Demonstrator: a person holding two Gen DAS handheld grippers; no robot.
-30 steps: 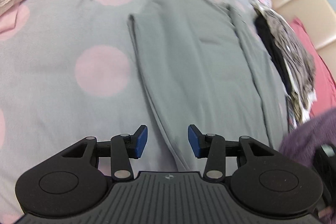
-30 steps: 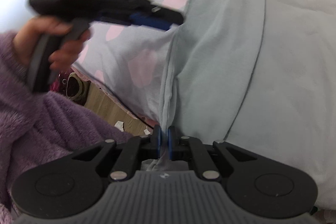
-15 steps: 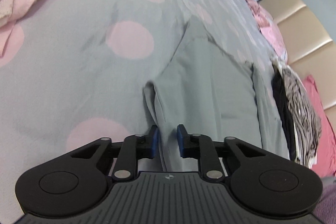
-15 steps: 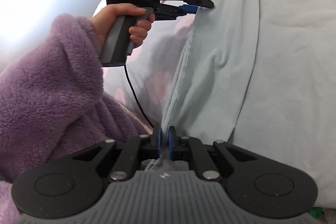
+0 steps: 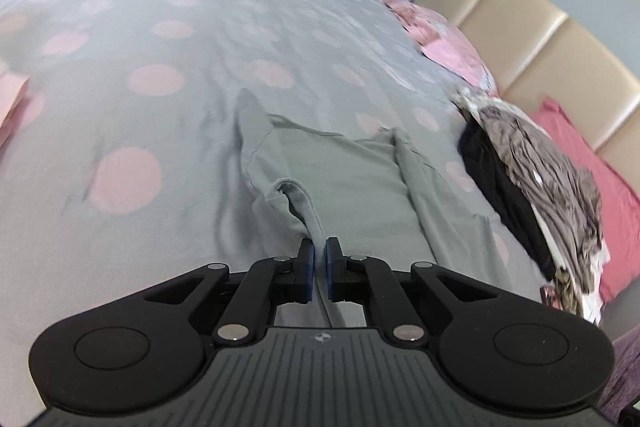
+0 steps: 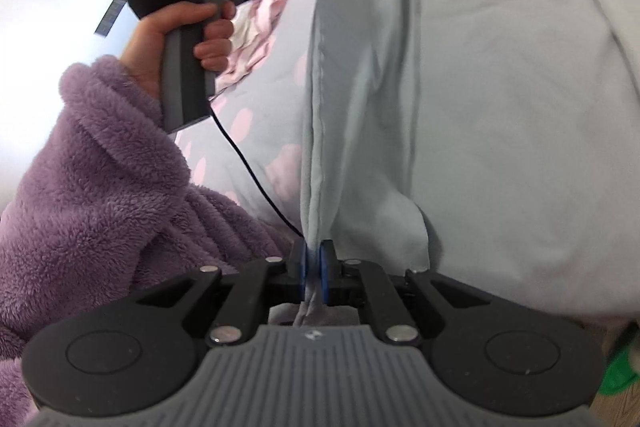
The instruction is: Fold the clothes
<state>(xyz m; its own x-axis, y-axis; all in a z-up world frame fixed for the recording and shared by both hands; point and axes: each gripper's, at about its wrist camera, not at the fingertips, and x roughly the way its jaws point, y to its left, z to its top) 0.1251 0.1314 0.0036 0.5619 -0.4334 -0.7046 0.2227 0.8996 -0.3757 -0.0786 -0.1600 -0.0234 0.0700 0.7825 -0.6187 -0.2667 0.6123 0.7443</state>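
Your left gripper [image 5: 319,259] has just been closing its fingers, and they now pinch the hem of the grey garment [image 5: 348,179], a thin fold of cloth running up from between the blue pads. Your right gripper [image 6: 313,263] grips another part of the same hem, its fingers clamped on the seam that rises straight from them toward the far side of the right wrist view.

The garment lies on the bed [image 5: 168,27], whose grey cover carries pink dots. In the left wrist view the cloth spreads away from the fingers toward the middle of the bed, with a raised corner at its far left and a folded flap along its right side. A small loop of hem curls up just beyond the fingertips. In the right wrist view the hem is drawn taut between your two grippers, and the rest of the garment falls away to the right in broad soft folds.

No container shows in either view.

To the right of the garment, a heap of dark and patterned clothes [image 5: 532,171] sits near the padded beige headboard [image 5: 532,47], beside a red pillow [image 5: 592,171]. Pink cloth [image 5: 448,39] lies farther off by the headboard. Your left hand [image 6: 188,35], in a purple fleece sleeve [image 6: 100,179], holds the handle of its gripper at the upper left of the right wrist view, a black cable [image 6: 248,167] trailing down from it.
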